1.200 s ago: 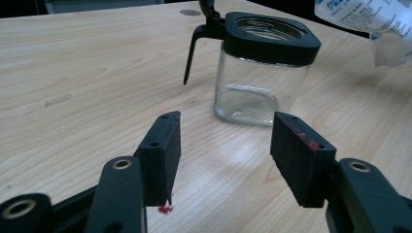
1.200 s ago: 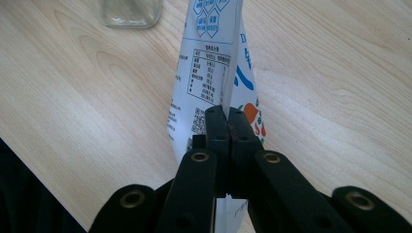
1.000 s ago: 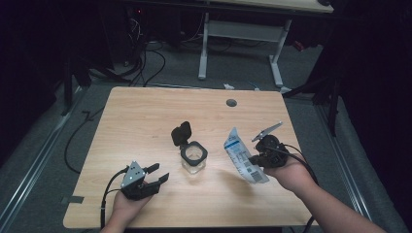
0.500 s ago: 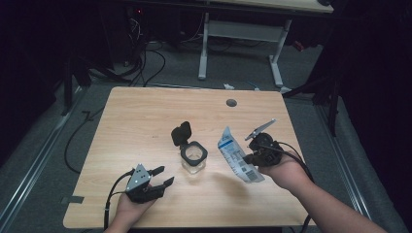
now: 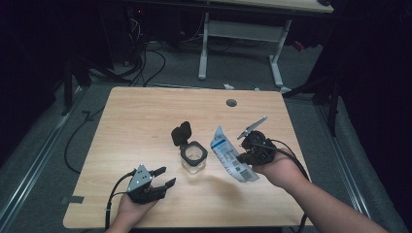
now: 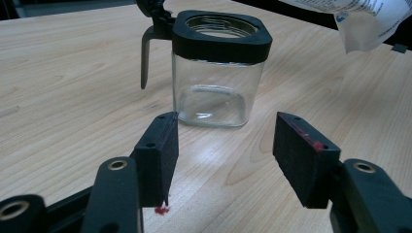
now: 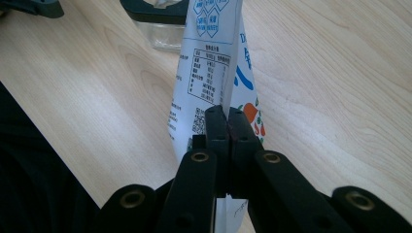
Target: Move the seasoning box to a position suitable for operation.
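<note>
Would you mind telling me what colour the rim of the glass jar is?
Black; the jar's rim shows best in the left gripper view.

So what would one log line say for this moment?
left tongs: open, facing glass jar, lid flipped back | right tongs: shut on white pouch, held beside jar | table

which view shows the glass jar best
The left gripper view: the glass jar stands close and whole beyond the open left tongs, its black lid flipped back. The high view shows it small from above. The right gripper view catches just an edge behind the packet.
</note>
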### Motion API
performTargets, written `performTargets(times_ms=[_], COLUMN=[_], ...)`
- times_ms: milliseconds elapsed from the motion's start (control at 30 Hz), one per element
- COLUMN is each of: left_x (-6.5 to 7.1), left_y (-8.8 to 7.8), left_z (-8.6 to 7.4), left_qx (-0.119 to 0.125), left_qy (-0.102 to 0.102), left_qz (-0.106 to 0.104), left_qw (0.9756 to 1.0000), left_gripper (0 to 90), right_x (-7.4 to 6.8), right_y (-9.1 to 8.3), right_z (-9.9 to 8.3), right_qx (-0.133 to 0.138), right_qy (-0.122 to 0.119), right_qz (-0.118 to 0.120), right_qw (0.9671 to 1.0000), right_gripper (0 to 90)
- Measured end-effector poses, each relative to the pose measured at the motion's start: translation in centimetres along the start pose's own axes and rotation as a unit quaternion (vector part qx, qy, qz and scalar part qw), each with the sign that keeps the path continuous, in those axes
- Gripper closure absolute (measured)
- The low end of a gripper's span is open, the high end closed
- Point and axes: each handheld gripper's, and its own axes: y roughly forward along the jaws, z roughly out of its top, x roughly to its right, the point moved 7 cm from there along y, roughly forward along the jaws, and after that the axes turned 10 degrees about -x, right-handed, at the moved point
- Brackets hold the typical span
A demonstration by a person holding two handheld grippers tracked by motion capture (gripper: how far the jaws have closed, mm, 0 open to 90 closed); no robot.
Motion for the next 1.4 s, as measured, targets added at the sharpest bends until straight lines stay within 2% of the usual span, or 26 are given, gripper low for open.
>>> performTargets(times_ms=[533, 800, 1167, 1267, 1400], left_x=[0.2, 0.7, 2.5, 3.6, 4.7], left_y=[0.1, 0.3, 1.4, 2.3, 3.4], left_z=[0.0, 0.1, 0.4, 1.2, 1.9], left_qx=[-0.002, 0.000, -0.004, 0.010, 0.011], left_qy=[0.002, 0.013, 0.027, 0.018, 0.017], left_qz=[0.000, -0.002, -0.021, -0.040, -0.051], left_qw=[1.0000, 0.9999, 0.9994, 0.9990, 0.9985], left_gripper=[42.6, 40.3, 36.1, 34.3, 31.4], right_x=[-1.8, -2.6, -2.9, -2.8, -2.9], right_y=[0.5, 0.9, 0.9, 0.9, 1.0], right_z=[2.2, 3.4, 4.6, 4.7, 4.7], right_qx=[-0.007, -0.014, -0.021, -0.019, -0.016], right_qy=[-0.028, -0.039, -0.050, -0.049, -0.049], right_qz=[0.008, 0.011, 0.010, 0.011, 0.014], right_qw=[0.9996, 0.9991, 0.9985, 0.9986, 0.9986], right_gripper=[90.0, 90.0, 90.0, 90.0, 90.0])
